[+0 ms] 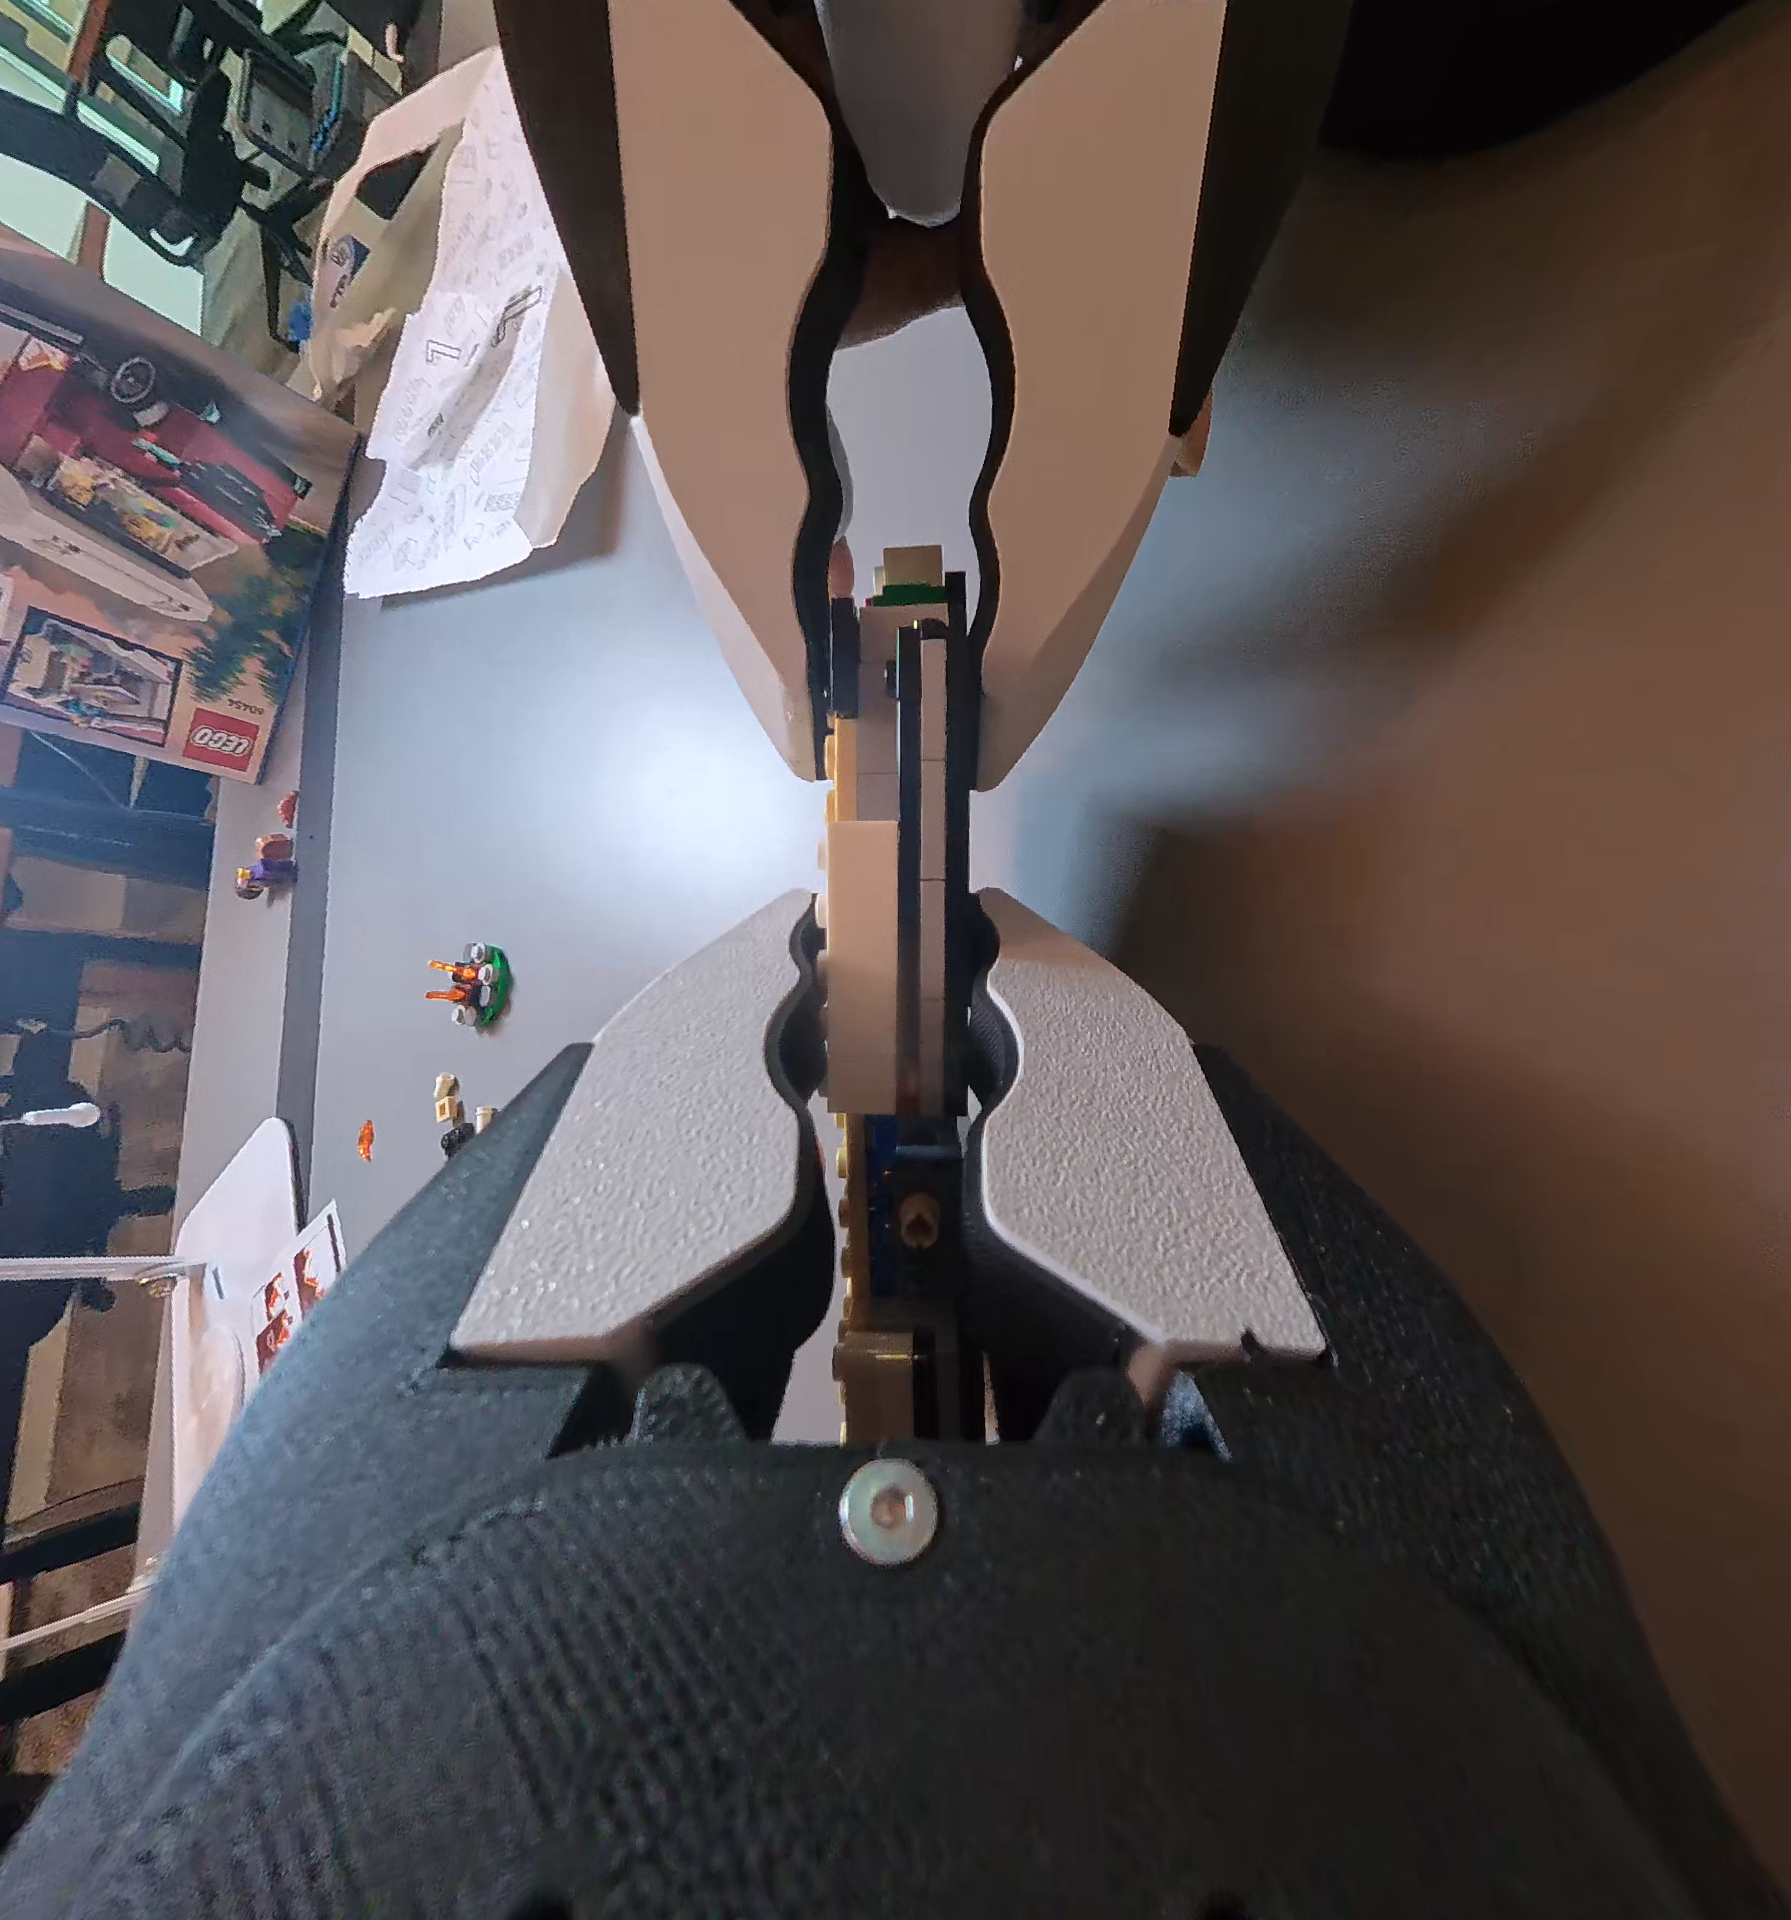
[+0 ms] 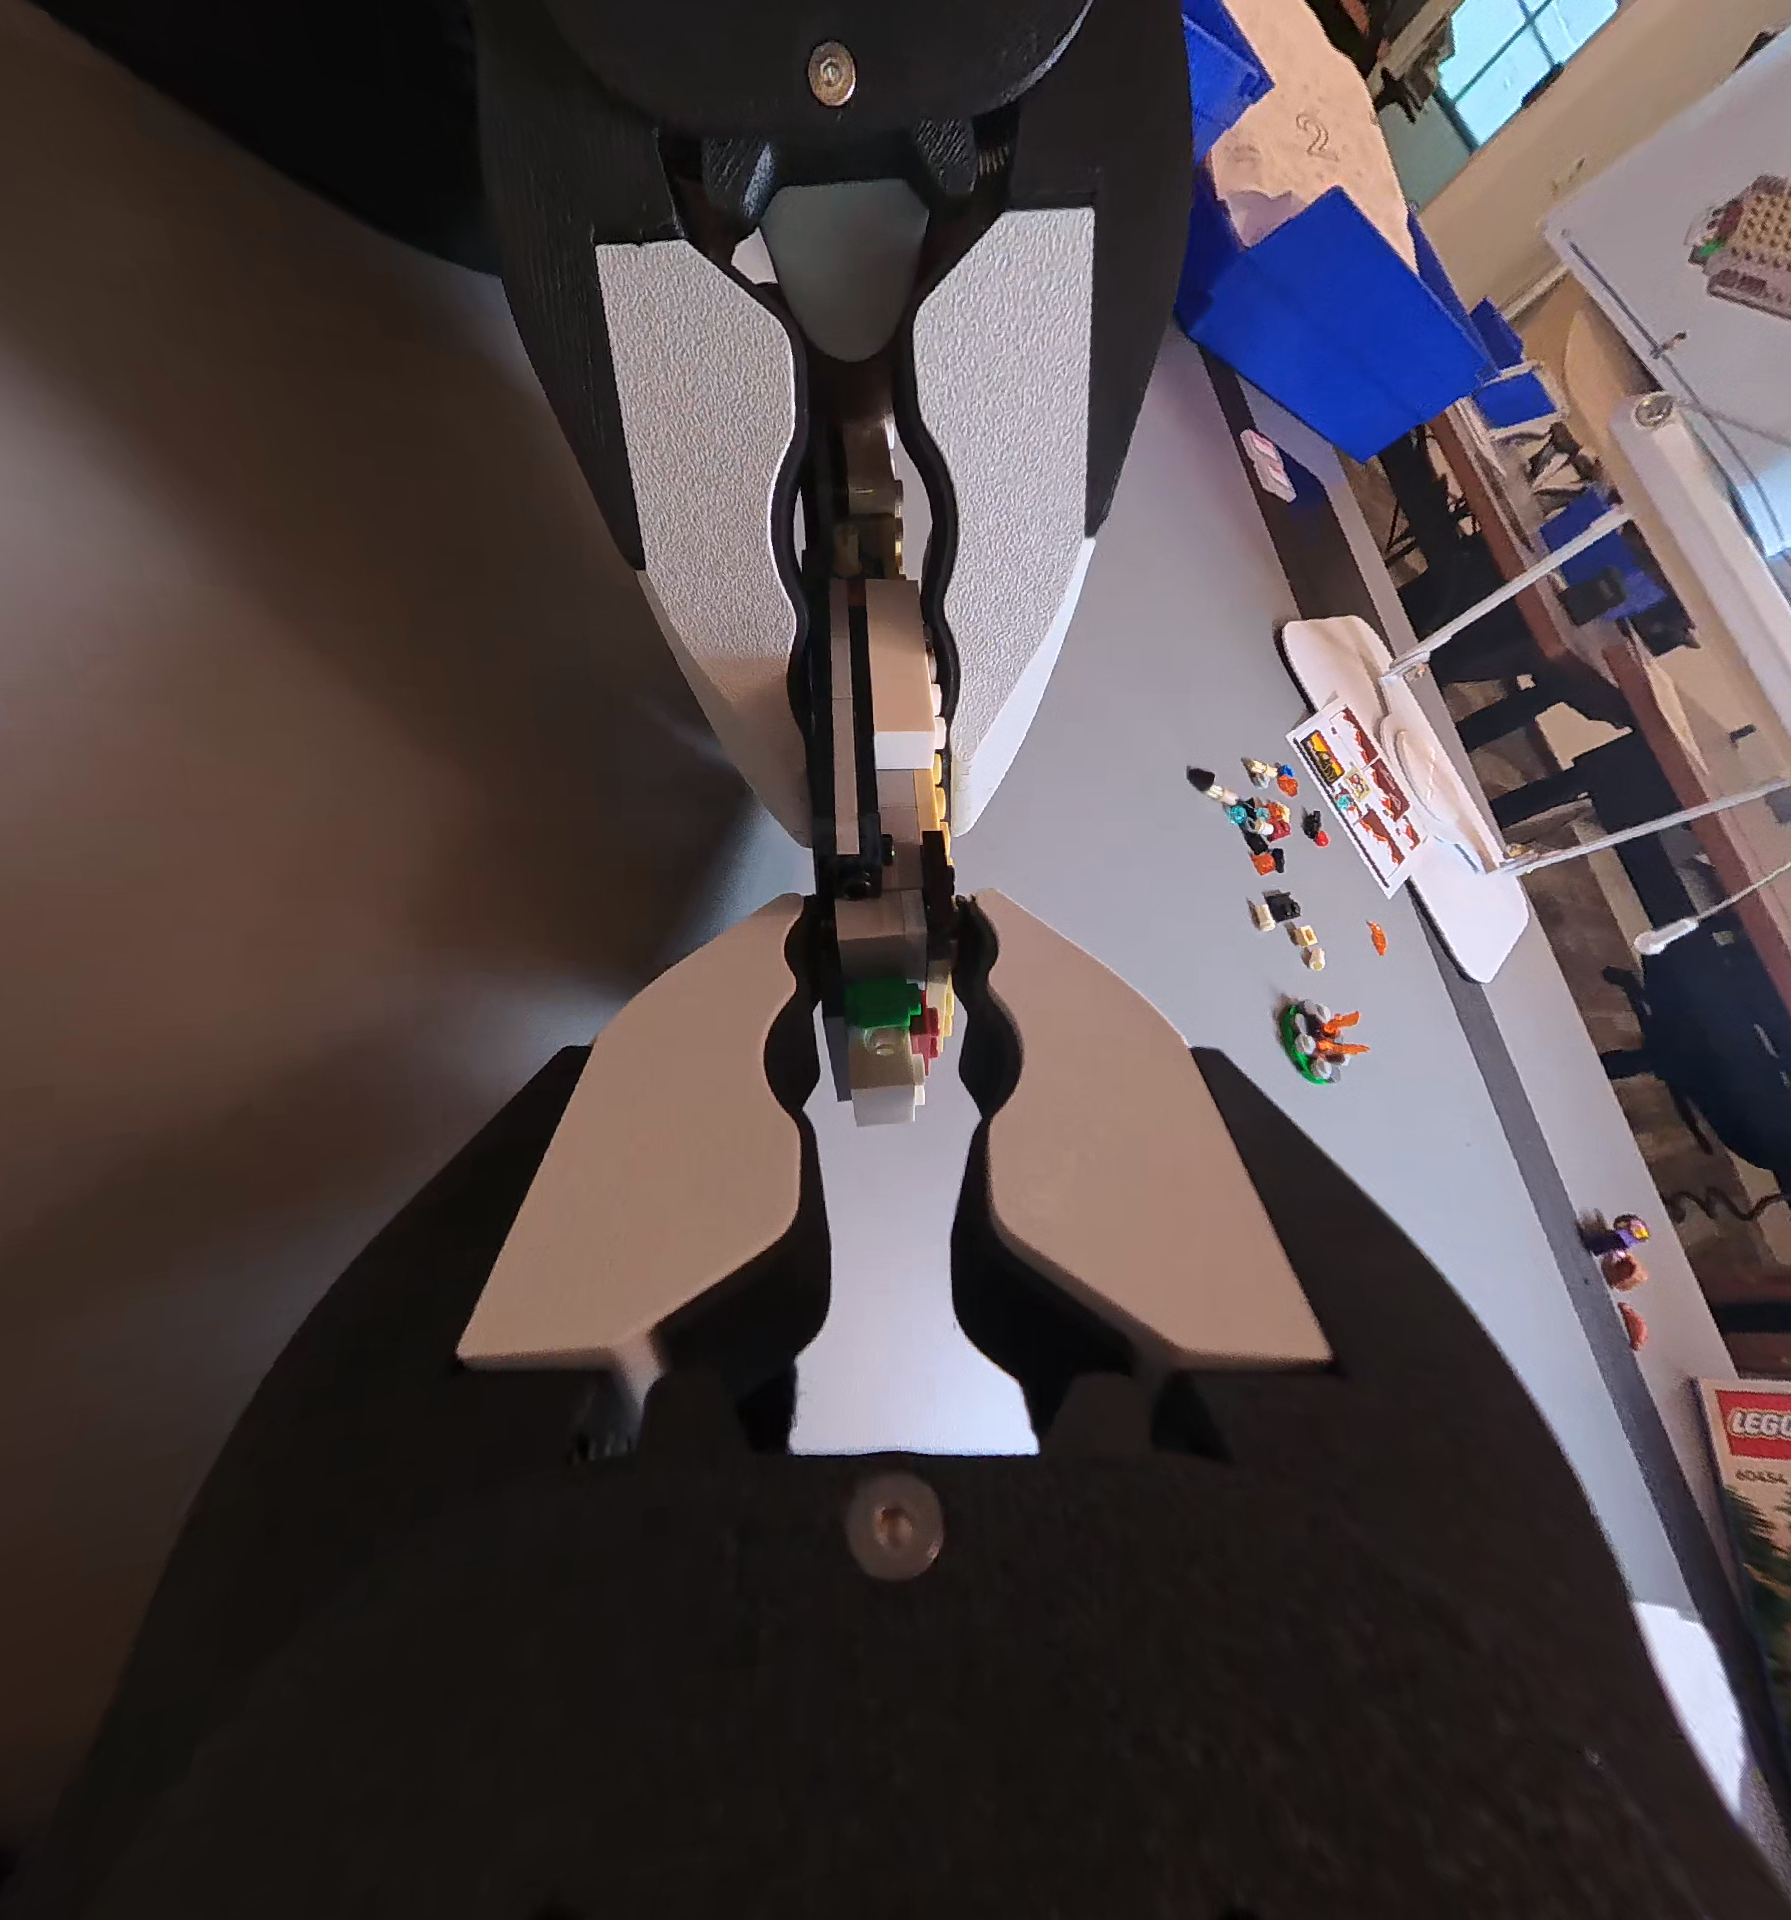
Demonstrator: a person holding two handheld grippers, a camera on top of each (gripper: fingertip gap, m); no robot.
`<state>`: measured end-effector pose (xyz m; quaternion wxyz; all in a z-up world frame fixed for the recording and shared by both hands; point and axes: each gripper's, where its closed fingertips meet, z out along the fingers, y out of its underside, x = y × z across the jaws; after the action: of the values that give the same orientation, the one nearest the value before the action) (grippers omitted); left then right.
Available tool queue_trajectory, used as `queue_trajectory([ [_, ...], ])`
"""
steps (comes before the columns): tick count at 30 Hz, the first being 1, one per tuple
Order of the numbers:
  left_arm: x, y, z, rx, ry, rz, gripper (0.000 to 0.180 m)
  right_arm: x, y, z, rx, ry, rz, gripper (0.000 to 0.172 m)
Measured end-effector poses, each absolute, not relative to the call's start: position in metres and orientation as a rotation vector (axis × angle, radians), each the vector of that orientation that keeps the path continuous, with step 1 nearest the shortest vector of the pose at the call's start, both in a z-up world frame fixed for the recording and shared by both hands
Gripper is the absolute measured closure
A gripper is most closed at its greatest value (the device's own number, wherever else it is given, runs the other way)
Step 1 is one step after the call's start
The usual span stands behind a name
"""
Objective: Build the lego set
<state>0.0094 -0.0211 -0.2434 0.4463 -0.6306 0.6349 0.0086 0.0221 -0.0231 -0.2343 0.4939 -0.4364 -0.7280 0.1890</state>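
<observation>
The two hand-held grippers are meeting nose to nose above the grey bench (image 2: 1130, 935), each one pinching an opposite end of the same long, flat brick model (image 1: 886, 935).

The left hand-held gripper (image 1: 893, 997) is reaching forward with its pale fingers (image 1: 662, 1143) closed against the model's sides: the black wavy pads are pressing on the cream bricks on one side and the black strip on the other. The model is running straight along the gripper's axis, from deep between the fingers out past the tips.

The right hand-held gripper (image 2: 891, 987) is facing it from the other way, fingertips almost touching the left one's. Its pads are clamping the end of the model that carries a green piece (image 2: 878, 1003), a dark red piece and a tan block. This end is sticking back a little between the fingers, with the bench showing bright beyond it.

The model is hanging in the air between the two tools, clear of the bench.

Off to the side, a small green base with orange flames (image 2: 1322, 1039) is sitting on the bench, near a scatter of loose small pieces (image 2: 1260, 816) and a sticker sheet (image 2: 1353, 800). A printed box (image 1: 112, 520) is lying at the bench's edge, with crumpled paper bags (image 1: 455, 343) beyond it.
</observation>
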Motion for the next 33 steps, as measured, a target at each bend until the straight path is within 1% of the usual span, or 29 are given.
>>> queue_trajectory([
  [5, 0.009, -0.021, -0.234, -1.544, 1.533, -0.055, 0.157, 0.021, -0.023, -0.221, -1.02, -1.727, 0.505, 0.146],
  [7, 0.009, -0.019, -0.23, -1.526, 1.513, -0.063, 0.157, 0.022, -0.022, -0.218, -1.007, -1.707, 0.536, 0.142],
  [8, 0.01, -0.02, -0.23, -1.53, 1.507, -0.084, 0.157, 0.022, -0.022, -0.217, -0.999, -1.707, 0.537, 0.145],
  [14, 0.009, -0.018, -0.233, -1.545, 1.516, -0.103, 0.157, 0.021, -0.02, -0.22, -1.046, -1.703, 0.553, 0.147],
  [15, 0.009, -0.017, -0.233, -1.547, 1.51, -0.101, 0.156, 0.021, -0.02, -0.22, -1.064, -1.698, 0.565, 0.147],
  [17, 0.008, -0.015, -0.233, -1.566, 1.493, -0.094, 0.148, 0.02, -0.02, -0.218, -1.081, -1.697, 0.579, 0.147],
  [18, 0.008, -0.013, -0.233, -1.567, 1.49, -0.074, 0.154, 0.019, -0.02, -0.218, -1.08, -1.705, 0.571, 0.147],
  [19, 0.007, -0.013, -0.233, -1.559, 1.506, -0.051, 0.156, 0.019, -0.02, -0.218, -1.078, -1.706, 0.558, 0.147],
  [23, 0.008, -0.009, -0.229, -1.536, 1.472, -0.093, 0.157, 0.019, -0.018, -0.21, -1.081, -1.689, 0.558, 0.146],
  [27, 0.007, -0.01, -0.226, -1.533, 1.476, -0.098, 0.157, 0.026, -0.024, -0.196, -1.056, -1.668, 0.686, 0.14],
  [30, 0.011, -0.014, -0.226, -1.53, 1.476, -0.121, 0.157, 0.026, -0.026, -0.2, -1.092, -1.682, 0.713, 0.147],
  [33, 0.011, -0.015, -0.225, -1.53, 1.476, -0.107, 0.157, 0.026, -0.027, -0.198, -1.085, -1.669, 0.697, 0.148],
])
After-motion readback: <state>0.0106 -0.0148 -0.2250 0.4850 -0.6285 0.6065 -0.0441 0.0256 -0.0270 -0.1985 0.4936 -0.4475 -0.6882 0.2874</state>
